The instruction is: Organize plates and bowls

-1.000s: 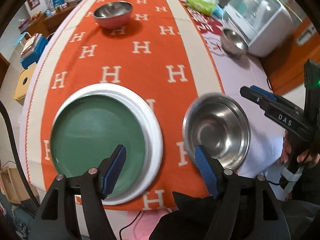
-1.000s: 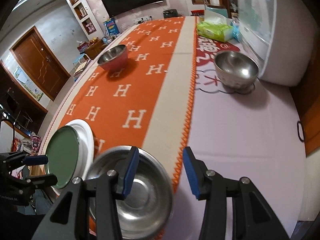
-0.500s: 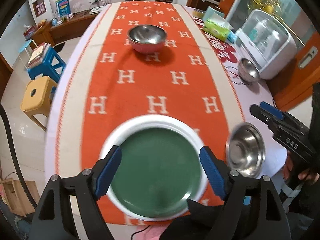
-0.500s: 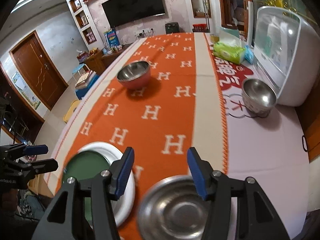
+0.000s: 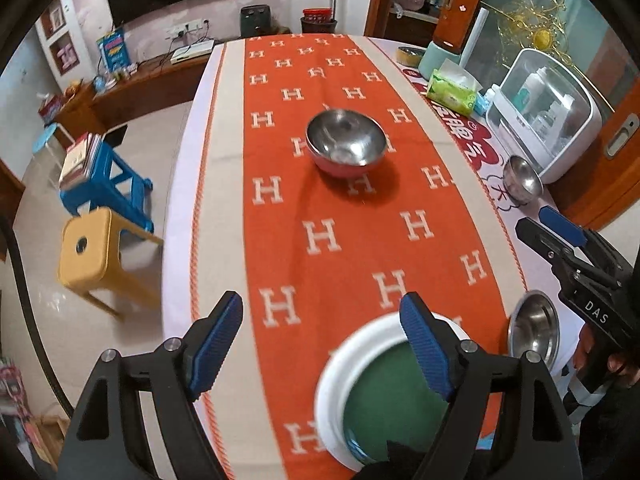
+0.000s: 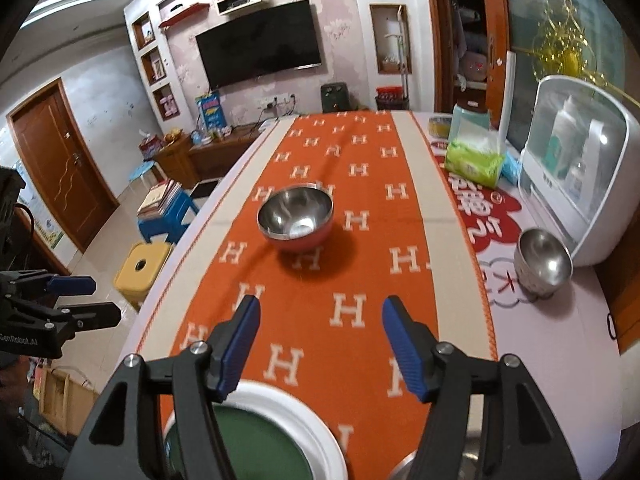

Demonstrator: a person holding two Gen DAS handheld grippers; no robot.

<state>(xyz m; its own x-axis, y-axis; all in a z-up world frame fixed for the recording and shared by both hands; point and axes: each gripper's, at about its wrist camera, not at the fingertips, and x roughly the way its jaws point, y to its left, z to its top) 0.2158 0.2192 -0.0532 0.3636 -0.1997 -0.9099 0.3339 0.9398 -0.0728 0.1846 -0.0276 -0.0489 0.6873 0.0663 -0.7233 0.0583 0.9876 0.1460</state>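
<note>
My left gripper (image 5: 322, 334): jaws wide apart, nothing between the blue pads, low in the frame of its own view above the orange runner.
My right gripper (image 6: 320, 340): jaws opening, nothing between them, bottom centre of its own view over the runner.
Green plate (image 5: 384, 400): lower right of the left view, lying on the white plate; my gripper's right finger hides part of it.
White plate (image 5: 340, 356): under the green one, its rim showing all round, blurred.
Near steel bowl (image 5: 534, 330): right of the plates at the runner's edge, close below my right gripper as seen from the left view.
Red-sided steel bowl (image 6: 295, 216): centre of the runner, upright, well apart from the plates.
Small steel bowl (image 6: 542, 260): right side of the surface, just beside the white domed cabinet (image 6: 580, 168); whether they touch I cannot tell.
Surface (image 6: 560, 352): long, with the orange H-patterned runner (image 6: 348, 272) down its middle.
Green tissue pack (image 6: 474, 160): upper right, far end.
Floor at left: yellow stool (image 5: 86, 252), blue stool (image 5: 108, 184) holding books.
</note>
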